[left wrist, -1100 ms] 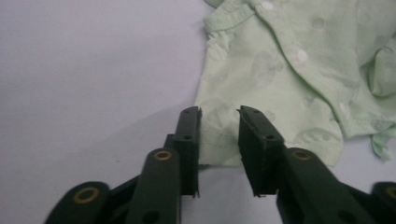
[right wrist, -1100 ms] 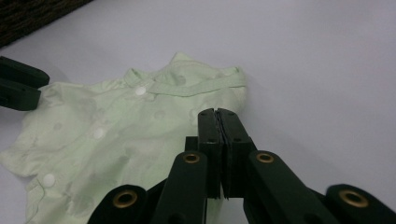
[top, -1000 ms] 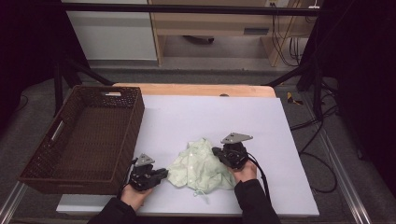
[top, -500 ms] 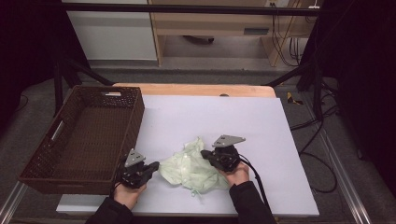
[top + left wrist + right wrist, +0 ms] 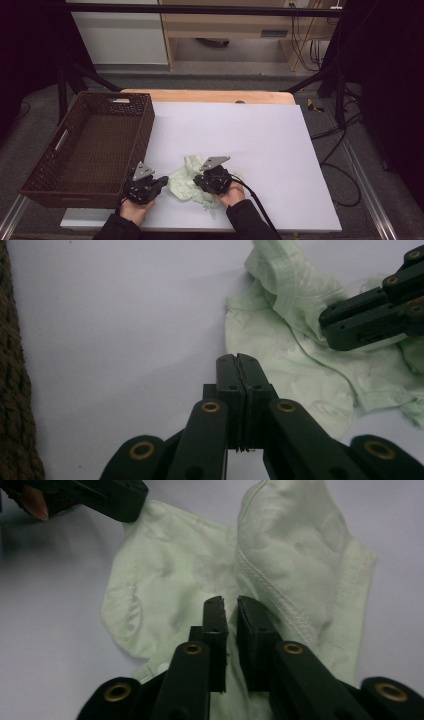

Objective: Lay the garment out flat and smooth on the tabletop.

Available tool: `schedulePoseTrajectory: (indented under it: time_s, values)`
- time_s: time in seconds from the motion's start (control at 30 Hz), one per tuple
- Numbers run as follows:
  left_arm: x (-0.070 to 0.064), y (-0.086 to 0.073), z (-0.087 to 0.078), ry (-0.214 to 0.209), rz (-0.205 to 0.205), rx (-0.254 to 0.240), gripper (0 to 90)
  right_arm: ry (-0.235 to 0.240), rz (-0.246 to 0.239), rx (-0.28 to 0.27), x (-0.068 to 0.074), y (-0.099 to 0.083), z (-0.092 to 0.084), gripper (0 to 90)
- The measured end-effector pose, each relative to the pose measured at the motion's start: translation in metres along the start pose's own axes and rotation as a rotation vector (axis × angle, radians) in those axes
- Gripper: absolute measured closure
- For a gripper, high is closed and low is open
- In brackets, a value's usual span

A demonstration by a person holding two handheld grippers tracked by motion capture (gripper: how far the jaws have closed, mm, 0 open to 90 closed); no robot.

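A crumpled pale green cloth [image 5: 182,181] lies on the white table top [image 5: 250,135] near the front edge, between my two grippers. My left gripper [image 5: 161,182] sits just left of the cloth. In the left gripper view its jaws [image 5: 237,359] are pressed together at the cloth's [image 5: 290,360] left edge, with nothing visible between them. My right gripper [image 5: 196,181] hovers over the cloth's right part. Its jaws [image 5: 230,600] have just been opening; a narrow gap shows between them, and the cloth [image 5: 290,545] lies below, unpinched.
A dark brown wicker basket [image 5: 146,127] stands on the left side of the table, close to my left gripper; its wall [image 5: 12,390] edges the left gripper view. The table's wooden far edge [image 5: 210,95] lies beyond.
My right gripper has moved left and slightly down, bunching the cloth toward the left gripper, and its jaws have parted a little. The left gripper shifted slightly left early on, then stayed.
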State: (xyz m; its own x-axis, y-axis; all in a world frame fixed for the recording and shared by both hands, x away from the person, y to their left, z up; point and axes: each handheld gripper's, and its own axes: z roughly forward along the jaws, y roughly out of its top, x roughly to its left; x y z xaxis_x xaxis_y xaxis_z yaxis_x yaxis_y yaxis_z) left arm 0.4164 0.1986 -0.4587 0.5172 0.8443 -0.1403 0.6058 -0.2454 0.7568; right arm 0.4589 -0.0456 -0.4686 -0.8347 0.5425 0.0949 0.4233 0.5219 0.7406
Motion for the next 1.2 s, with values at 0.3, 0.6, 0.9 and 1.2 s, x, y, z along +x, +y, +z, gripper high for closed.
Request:
schedulePoseTrajectory:
  time_s: [0.3, 0.6, 0.9, 1.2]
  values:
    - [0.001, -0.002, 0.005, -0.007, 0.002, 0.026, 88.6, -0.081, 0.066, -0.175, -0.018, 0.012, -0.043, 54.6]
    - [0.002, -0.002, 0.007, -0.025, 0.007, 0.037, 88.5, -0.200, 0.095, -0.097, -0.044, 0.013, -0.016, 51.7]
    - [0.002, -0.003, 0.008, -0.035, 0.026, 0.048, 88.5, -0.170, 0.050, 0.021, -0.036, 0.016, 0.020, 58.9]
    - [0.003, -0.003, 0.009, -0.036, 0.018, 0.053, 88.6, -0.112, 0.105, 0.027, -0.039, 0.017, 0.013, 88.1]
